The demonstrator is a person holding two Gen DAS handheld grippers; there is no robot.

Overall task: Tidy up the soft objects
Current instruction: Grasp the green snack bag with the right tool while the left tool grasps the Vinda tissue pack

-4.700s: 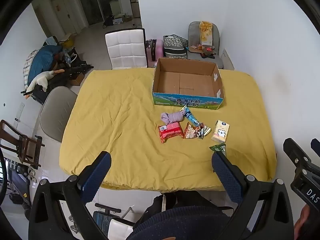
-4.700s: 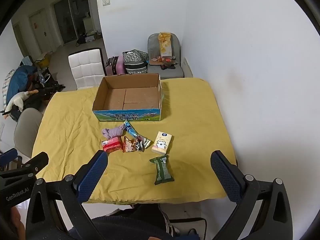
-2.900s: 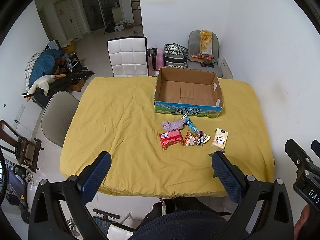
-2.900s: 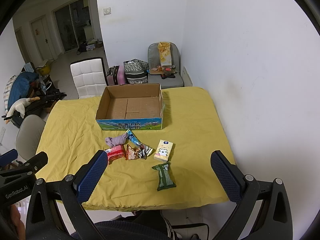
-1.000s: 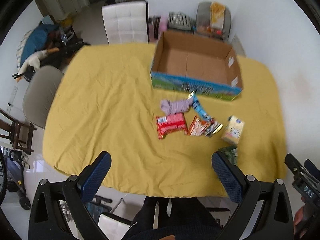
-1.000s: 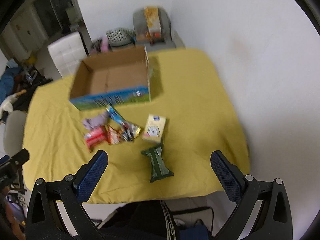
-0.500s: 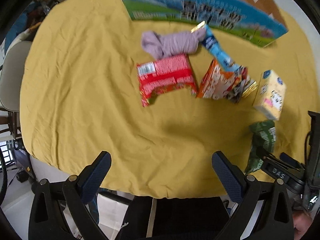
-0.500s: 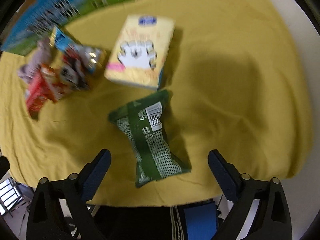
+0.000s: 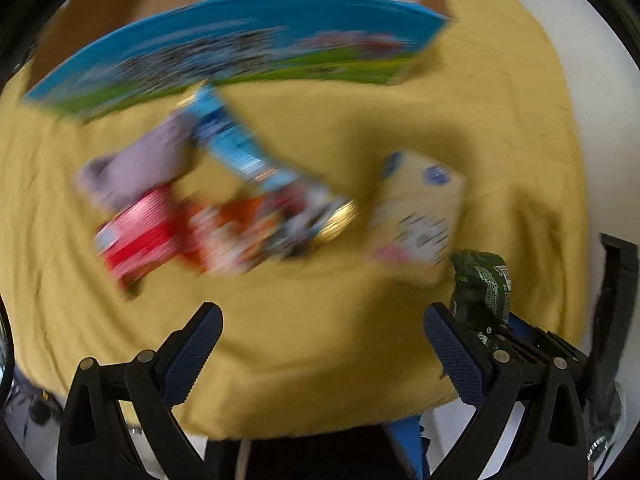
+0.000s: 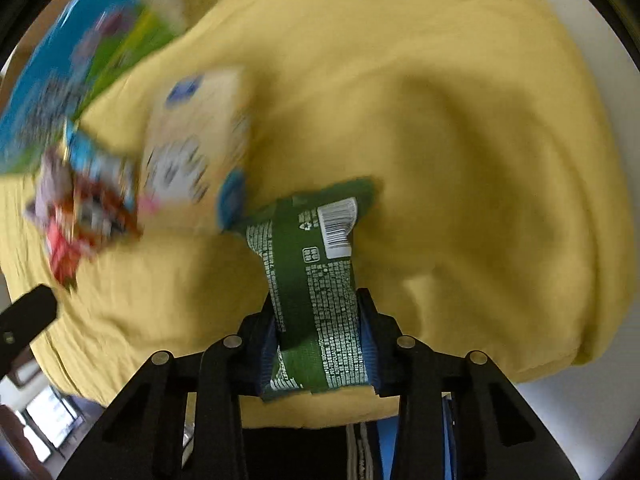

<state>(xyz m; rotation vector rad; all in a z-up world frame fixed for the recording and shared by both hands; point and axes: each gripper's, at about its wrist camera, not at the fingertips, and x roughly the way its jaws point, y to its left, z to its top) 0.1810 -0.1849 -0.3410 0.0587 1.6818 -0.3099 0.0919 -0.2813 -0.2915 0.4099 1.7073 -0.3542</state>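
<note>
My right gripper point(image 10: 318, 340) is shut on a green snack packet point(image 10: 312, 280), its barcode end pointing away from me; the packet also shows in the left wrist view point(image 9: 482, 284). My left gripper point(image 9: 320, 344) is open and empty above the yellow cloth, short of the pile. The pile, blurred, holds a purple sock point(image 9: 136, 164), a red packet point(image 9: 140, 236), an orange packet point(image 9: 236, 232), a blue wrapper point(image 9: 232, 140) and a pale yellow tissue pack point(image 9: 420, 216). The tissue pack point(image 10: 192, 148) lies just beyond the green packet.
An open cardboard box with a blue and green printed side point(image 9: 240, 52) stands behind the pile; it also shows in the right wrist view point(image 10: 72, 76). The yellow tablecloth point(image 10: 460, 140) falls off the table's near and right edges.
Both grippers have dropped close to the table. My right gripper has shut on the green packet, which lay loose on the cloth half a second ago. The left gripper stays open.
</note>
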